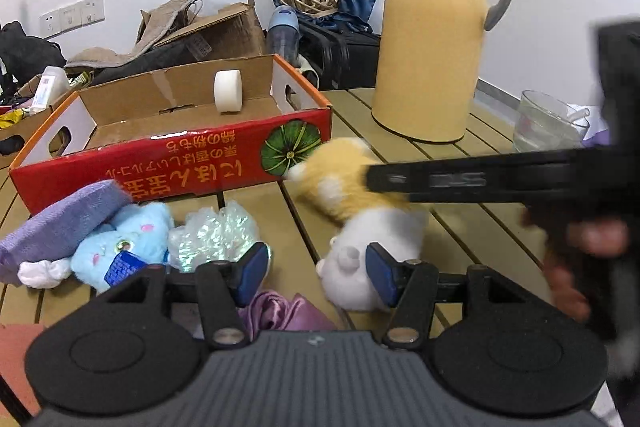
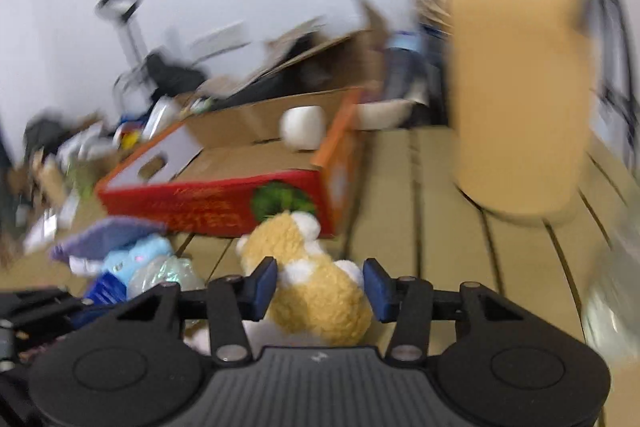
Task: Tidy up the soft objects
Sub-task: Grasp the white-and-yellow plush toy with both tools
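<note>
An orange and white plush [image 2: 316, 291] lies on the slatted table in front of the red cardboard box [image 1: 180, 163]. My right gripper [image 2: 320, 285] is shut on it, a blue pad against each side. From the left wrist, one of its fingers [image 1: 400, 183] crosses the plush [image 1: 340, 195]. My left gripper [image 1: 318, 269] stands open over bare table, its right pad beside the plush's white end. A purple satin cloth [image 1: 280, 311] lies under it. A blue plush [image 1: 120, 243], a purple towel [image 1: 60, 223] and a shiny plastic bag [image 1: 212, 235] lie to the left.
The box holds a white tape roll [image 1: 228, 91]. A tall yellow thermos [image 1: 432, 47] stands at the back right of the table and a glass cup [image 1: 548, 123] beside it. Cardboard, bags and clutter fill the floor by the wall.
</note>
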Demonstrator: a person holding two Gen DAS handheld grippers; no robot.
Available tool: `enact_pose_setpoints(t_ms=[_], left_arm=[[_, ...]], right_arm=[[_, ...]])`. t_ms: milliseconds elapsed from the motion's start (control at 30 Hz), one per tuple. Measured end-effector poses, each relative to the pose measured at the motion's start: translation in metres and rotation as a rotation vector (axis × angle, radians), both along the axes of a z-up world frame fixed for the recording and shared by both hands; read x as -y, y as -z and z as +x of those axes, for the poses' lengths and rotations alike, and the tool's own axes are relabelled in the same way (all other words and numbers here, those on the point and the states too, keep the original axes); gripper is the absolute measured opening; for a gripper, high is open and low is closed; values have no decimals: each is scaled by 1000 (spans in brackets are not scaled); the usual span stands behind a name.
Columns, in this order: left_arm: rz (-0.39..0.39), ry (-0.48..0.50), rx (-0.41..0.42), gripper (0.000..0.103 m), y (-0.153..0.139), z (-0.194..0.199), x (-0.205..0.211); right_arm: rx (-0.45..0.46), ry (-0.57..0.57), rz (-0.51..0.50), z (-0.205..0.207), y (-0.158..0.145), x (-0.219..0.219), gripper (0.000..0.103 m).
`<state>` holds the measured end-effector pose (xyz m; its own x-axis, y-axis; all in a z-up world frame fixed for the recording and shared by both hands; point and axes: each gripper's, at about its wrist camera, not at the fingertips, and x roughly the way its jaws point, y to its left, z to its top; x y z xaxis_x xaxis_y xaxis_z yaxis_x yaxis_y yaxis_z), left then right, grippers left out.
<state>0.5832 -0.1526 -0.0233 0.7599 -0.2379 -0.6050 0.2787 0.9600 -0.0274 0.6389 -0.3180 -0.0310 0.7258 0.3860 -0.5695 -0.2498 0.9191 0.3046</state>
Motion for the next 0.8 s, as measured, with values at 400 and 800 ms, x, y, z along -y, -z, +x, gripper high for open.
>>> enact_pose_setpoints(t_ms=[400,800], left_arm=[[-334,-28,-195,53,3,20,9],[-475,-91,-235,39,2,30,-21]], right_arm=[[-16,216,141,-9,15,36,43],[-73,147,204,-16,13,38,41]])
